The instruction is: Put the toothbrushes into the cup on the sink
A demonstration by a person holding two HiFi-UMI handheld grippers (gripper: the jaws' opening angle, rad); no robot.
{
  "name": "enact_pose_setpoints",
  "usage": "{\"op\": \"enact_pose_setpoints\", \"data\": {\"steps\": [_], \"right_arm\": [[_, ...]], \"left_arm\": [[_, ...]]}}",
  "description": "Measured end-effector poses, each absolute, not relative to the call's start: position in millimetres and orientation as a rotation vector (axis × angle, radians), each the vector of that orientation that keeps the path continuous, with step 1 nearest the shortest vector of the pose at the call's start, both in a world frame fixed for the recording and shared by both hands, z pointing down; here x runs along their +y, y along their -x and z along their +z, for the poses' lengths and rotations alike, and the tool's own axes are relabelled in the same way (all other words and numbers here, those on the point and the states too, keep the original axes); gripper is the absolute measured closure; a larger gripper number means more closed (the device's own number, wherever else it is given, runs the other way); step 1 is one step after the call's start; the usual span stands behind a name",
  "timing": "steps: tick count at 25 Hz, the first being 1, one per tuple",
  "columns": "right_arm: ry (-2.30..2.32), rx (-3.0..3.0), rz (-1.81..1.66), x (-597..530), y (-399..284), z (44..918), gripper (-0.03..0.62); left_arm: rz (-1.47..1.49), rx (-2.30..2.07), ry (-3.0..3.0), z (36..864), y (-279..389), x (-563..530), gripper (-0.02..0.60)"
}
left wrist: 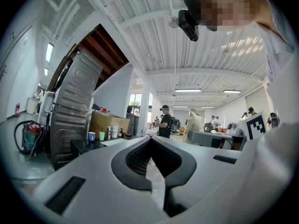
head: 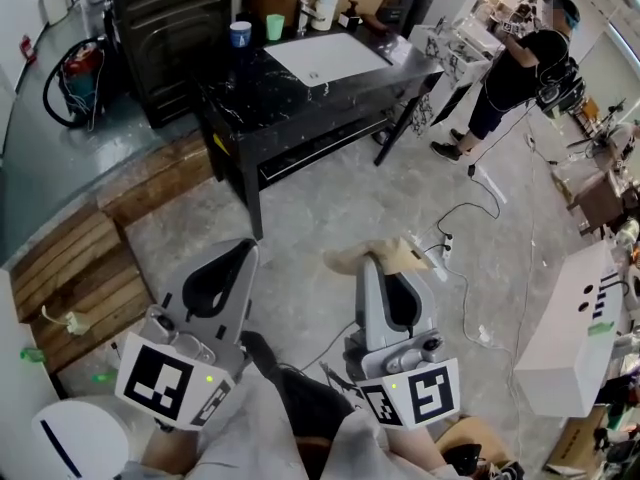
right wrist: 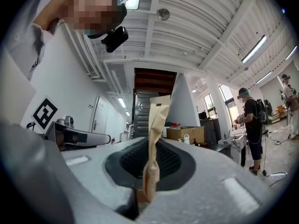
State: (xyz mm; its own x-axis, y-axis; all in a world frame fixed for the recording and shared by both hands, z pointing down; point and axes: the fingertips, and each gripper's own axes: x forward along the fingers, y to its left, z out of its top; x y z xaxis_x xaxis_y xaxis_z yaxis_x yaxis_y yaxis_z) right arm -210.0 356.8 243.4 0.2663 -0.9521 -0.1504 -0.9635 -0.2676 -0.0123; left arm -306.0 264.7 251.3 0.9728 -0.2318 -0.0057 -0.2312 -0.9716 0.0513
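A: What is taking up most of the room?

B: A grey concrete floor (head: 320,208) is stretching ahead. A black marble desk (head: 290,108) is standing at its far side, well apart from the person holding the tools. Wooden pallets (head: 75,268) are lying to the left, and another person (head: 520,68) is standing off the desk's right end.

A: What is lying in between?

B: Bare floor is lying between the tools and the desk, and a white cable (head: 470,208) is trailing across it to the right.

A: And on the desk?

B: A white sink (head: 350,53) is sitting in its top. A blue cup (head: 240,34) and a green cup (head: 275,26) are standing near the sink's far left corner, close together but not touching.

A: How are the tools sitting?

B: Both are pointing forward, about level and side by side. The left hand-held gripper (left wrist: 149,141) is keeping its jaws together on nothing. The right hand-held gripper (right wrist: 156,146) is pinching a brown paper packet (right wrist: 156,120), which is sticking out past its tips. It is possibly a wrapped toothbrush, but the paper is hiding the contents.
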Motion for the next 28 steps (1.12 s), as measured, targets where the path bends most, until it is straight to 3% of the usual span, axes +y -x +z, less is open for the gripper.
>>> {"op": "enact_pose_setpoints", "data": {"steps": [15,28], "right_arm": [[2.428,1.794,0.164,339,174,257,0.566],[2.528,1.752,0.204,275,83,252,0.566]], "left_arm": [[-0.038,-0.269,-3.071,253,263,257,0.581],[-0.048,-0.149,-3.055,253,157,190,0.581]]}}
